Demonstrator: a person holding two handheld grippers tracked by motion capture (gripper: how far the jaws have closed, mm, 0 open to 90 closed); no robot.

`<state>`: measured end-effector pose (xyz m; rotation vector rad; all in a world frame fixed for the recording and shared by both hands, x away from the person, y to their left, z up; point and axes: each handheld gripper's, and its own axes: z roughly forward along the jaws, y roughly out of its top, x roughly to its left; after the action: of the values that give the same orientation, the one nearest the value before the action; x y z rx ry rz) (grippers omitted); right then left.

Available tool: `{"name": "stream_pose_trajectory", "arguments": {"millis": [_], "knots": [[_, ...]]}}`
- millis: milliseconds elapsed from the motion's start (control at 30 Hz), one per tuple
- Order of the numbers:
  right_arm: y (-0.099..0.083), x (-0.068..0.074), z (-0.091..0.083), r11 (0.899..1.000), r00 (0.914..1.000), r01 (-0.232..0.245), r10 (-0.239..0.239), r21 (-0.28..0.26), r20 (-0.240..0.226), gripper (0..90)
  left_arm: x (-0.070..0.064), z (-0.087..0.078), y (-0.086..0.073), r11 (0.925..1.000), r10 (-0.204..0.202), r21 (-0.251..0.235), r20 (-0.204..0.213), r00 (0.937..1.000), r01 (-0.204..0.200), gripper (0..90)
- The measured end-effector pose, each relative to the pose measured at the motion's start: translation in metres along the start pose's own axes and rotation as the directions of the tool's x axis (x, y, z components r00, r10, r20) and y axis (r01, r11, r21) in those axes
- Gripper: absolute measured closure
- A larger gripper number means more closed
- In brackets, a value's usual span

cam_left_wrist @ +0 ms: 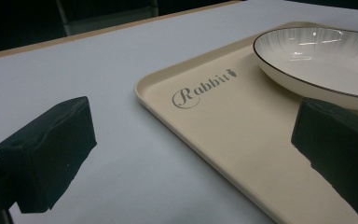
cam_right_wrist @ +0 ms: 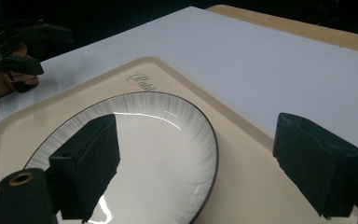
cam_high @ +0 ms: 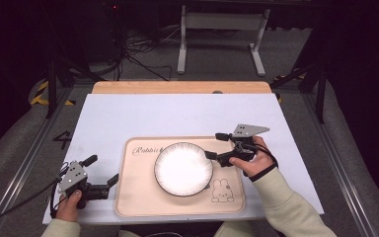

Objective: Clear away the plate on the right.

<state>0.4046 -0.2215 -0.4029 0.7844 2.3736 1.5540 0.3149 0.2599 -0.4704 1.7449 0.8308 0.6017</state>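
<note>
Your left gripper (cam_high: 100,171) hangs at the tray's (cam_high: 133,197) left edge, jaws spread wide and holding nothing, one over the white table (cam_high: 128,113) and one over the tray, likely parked there to steady or take that edge. The plate (cam_high: 183,169) sits in the middle of the tray, partly covering the printed word, so its last letters can't be read. Your right gripper (cam_high: 216,144) stands at the plate's right rim, jaws wide and empty, seemingly lined up to take the rim; whether either jaw touches it can't be told.
</note>
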Motion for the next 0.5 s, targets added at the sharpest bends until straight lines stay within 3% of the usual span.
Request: {"name": "stream_pose_trajectory", "arguments": {"millis": [500], "knots": [[-0.01,-0.017,-0.04,1.0,0.9971,-0.014,0.015,-0.017,0.075,14.0,0.0,0.0,0.0,1.0,-0.001,-0.002,0.001,1.0,0.001,0.2]]}}
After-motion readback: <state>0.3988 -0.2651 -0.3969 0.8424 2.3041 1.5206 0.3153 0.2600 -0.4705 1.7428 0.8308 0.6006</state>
